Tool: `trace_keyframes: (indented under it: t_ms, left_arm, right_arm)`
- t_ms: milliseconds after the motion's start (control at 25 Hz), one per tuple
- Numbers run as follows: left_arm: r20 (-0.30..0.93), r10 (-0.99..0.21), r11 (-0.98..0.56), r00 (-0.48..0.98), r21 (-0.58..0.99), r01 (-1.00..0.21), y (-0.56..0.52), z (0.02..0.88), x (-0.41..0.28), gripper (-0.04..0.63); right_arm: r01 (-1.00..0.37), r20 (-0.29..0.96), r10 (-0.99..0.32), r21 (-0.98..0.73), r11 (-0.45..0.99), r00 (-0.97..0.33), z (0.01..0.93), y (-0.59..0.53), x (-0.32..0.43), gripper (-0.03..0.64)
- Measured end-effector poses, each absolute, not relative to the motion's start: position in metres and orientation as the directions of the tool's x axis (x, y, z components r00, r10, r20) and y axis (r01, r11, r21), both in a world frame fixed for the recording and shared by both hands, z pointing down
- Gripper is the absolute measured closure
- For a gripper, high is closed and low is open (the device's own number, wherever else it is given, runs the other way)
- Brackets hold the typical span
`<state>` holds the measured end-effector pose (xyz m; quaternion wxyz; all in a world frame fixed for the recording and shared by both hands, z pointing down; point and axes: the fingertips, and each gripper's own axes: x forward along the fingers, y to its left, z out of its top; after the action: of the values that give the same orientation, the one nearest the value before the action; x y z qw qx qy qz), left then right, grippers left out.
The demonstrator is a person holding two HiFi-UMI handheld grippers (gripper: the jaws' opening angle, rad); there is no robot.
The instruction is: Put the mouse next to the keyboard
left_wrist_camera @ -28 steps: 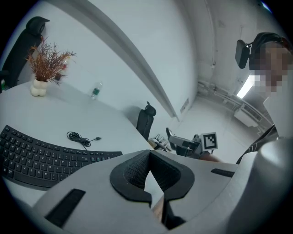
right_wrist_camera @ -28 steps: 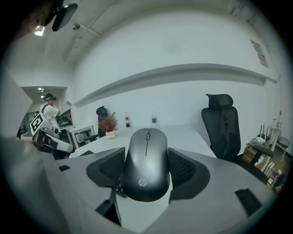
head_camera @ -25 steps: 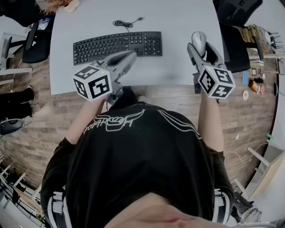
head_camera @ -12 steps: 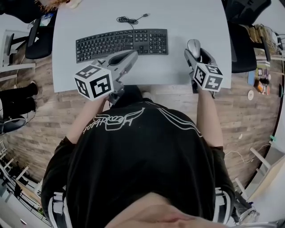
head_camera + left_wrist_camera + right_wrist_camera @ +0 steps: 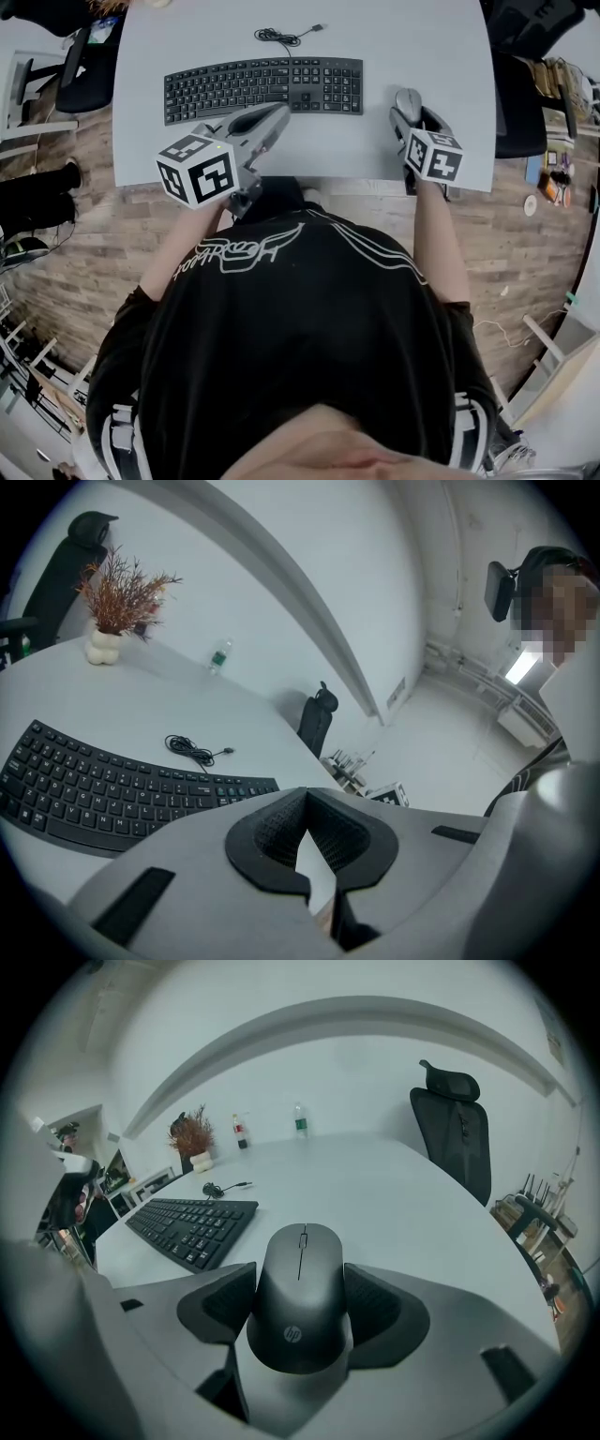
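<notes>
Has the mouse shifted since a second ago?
Yes. The dark grey mouse, held in the right claw, has moved left, closer to the right end of the black keyboard.

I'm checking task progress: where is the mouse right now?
In the head view, the mouse is held in the right gripper over the table's right side, just right of the keyboard.

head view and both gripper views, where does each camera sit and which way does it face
Head view: on the person's head, looking steeply down at the table; torso, arms, left claw and right claw show.
Left gripper view: on the left claw, looking along its shut, empty jaws past the keyboard; only the claw shows.
Right gripper view: on the right claw, looking along jaws closed on the mouse.
All three share the keyboard.
</notes>
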<state>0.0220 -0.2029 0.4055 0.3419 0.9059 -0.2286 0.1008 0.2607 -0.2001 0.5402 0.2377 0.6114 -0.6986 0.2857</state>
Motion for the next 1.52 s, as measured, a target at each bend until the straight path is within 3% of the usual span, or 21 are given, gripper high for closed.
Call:
trace_keyframes:
  t_ms: [1000,1280,1520]
  left_arm:
    - [0.348,-0.441,-0.568,0.827,0.606,-0.557,-0.162,0.401,-0.007,0.589]
    - [0.358,-0.389,-0.582,0.849,0.618,-0.528,-0.151,0.389,0.006,0.589]
    - [0.316,-0.357,-0.659,0.879,0.582,-0.477,-0.125,0.36,0.006,0.588]
  right_arm:
    - [-0.984,0.771,-0.615,-0.077,0.164,-0.163,0.56,-0.193,0.257,0.351]
    - [-0.98,0.68,-0.718,-0.007,0.196,-0.149,0.514,-0.189,0.272,0.345]
    - [-0.969,0.455,-0.857,-0.071,0.235,-0.241,0.418,-0.161,0.246,0.348]
